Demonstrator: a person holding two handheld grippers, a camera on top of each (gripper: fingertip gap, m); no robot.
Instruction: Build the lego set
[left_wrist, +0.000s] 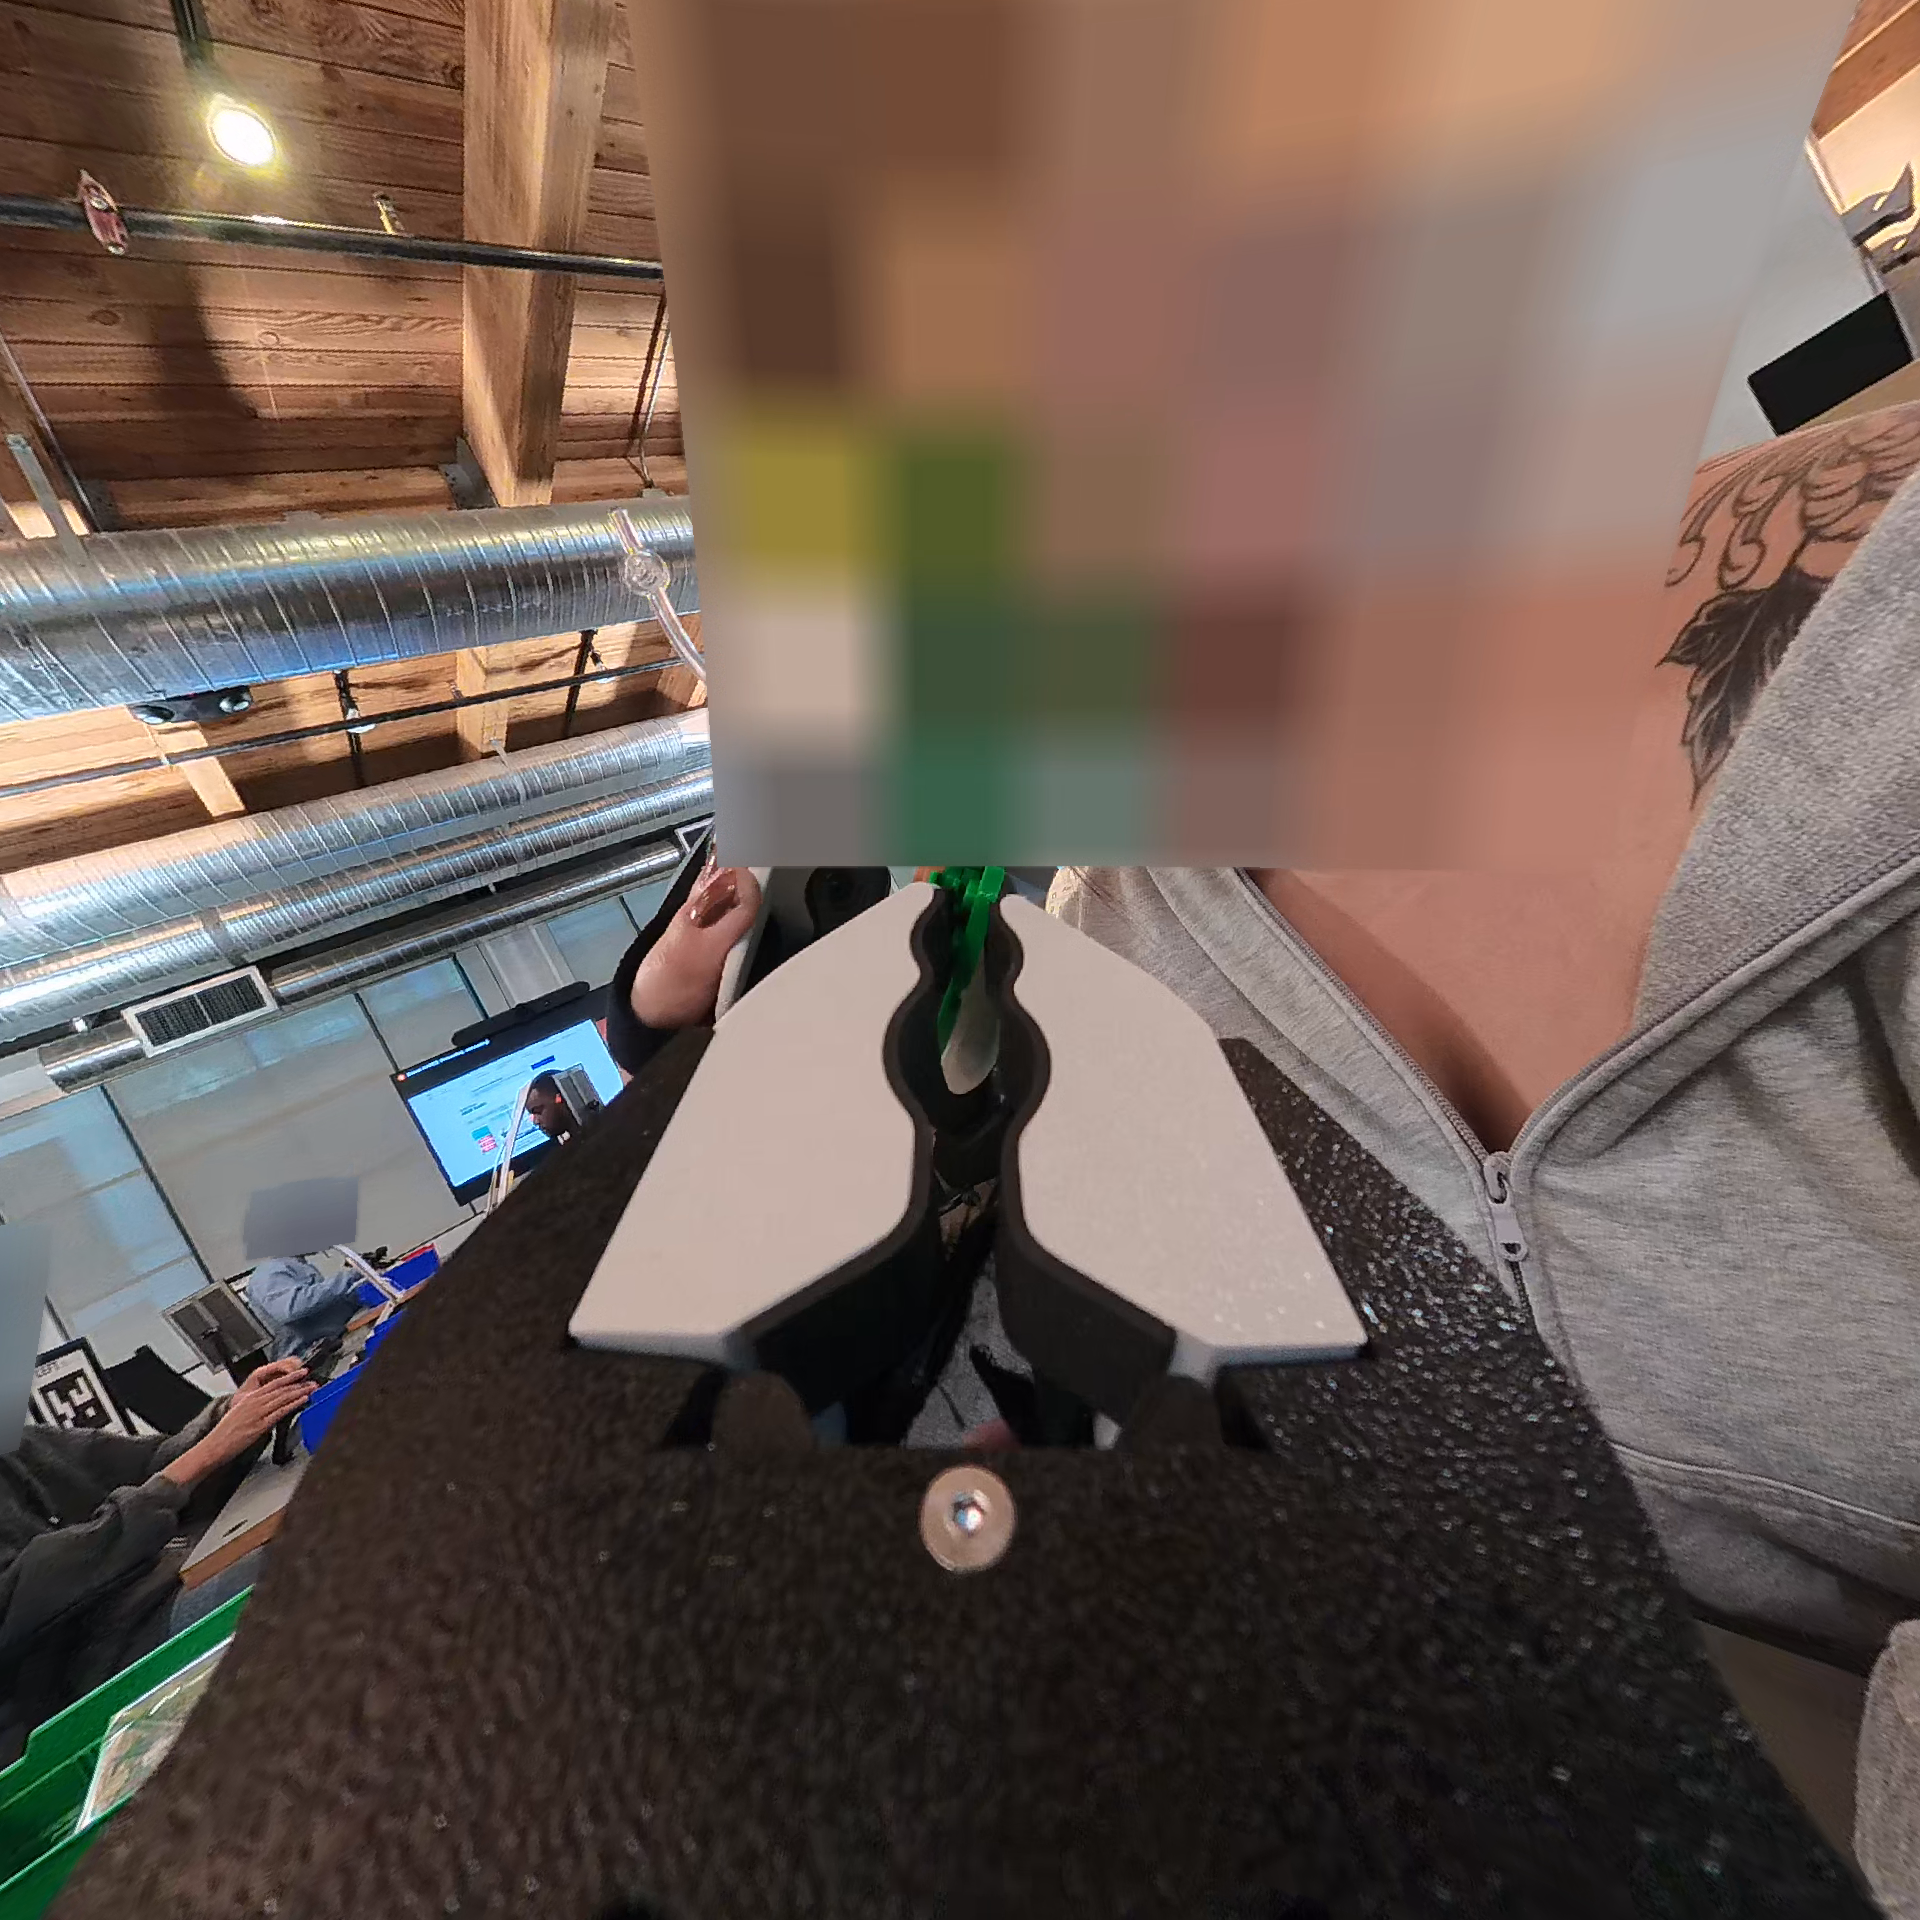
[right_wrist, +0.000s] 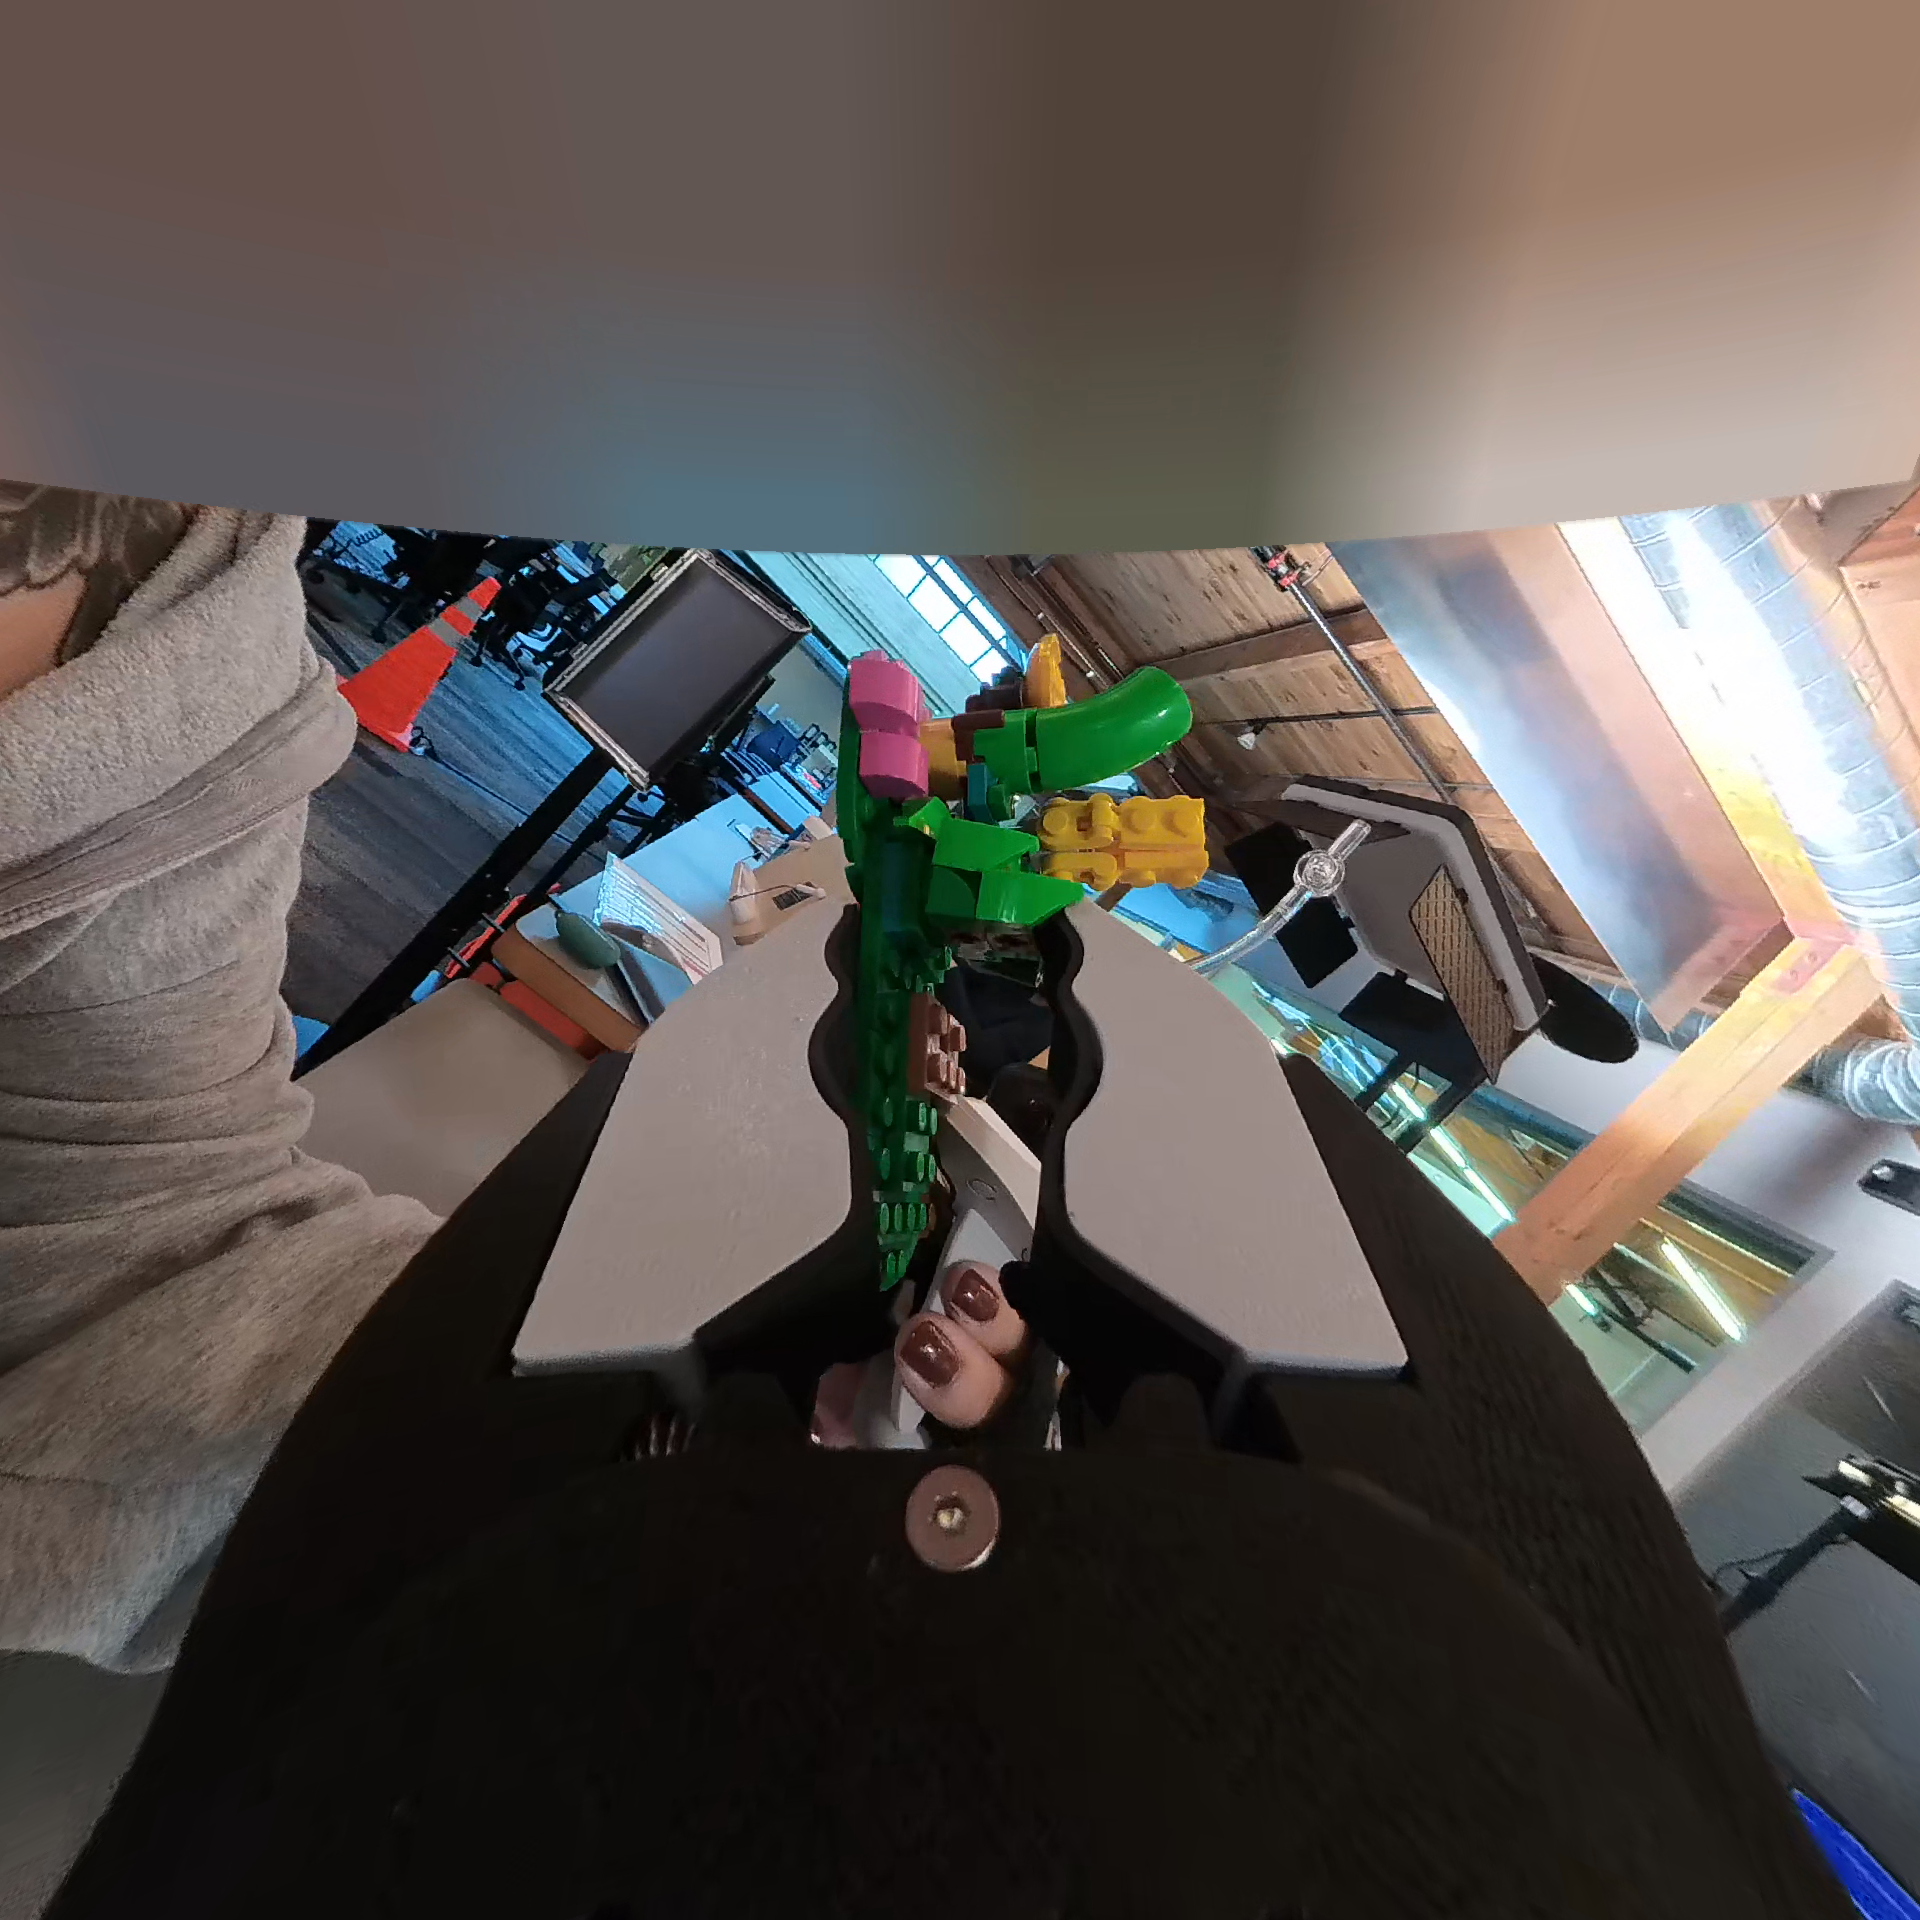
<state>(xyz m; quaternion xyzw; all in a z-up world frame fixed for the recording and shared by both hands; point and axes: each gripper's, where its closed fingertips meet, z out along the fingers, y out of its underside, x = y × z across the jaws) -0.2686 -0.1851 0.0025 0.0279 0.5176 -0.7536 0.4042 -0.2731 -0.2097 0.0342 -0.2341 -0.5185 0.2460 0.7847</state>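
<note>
Brick-built plant model (right_wrist: 935, 883), green with pink and yellow parts, sits clamped at twelve o'clock in our part-open right gripper (right_wrist: 951, 935), while our near-closed left gripper (left_wrist: 961, 914) pinches its thin green plate (left_wrist: 964, 940).

Brick model (right_wrist: 935, 862) on a green studded plate, held edge-on and upright in the right gripper (right_wrist: 951, 925) jaws; pink, yellow, brown bricks and a green curved piece jut sideways. Left gripper (left_wrist: 961, 899) pinches its green edge.
</note>
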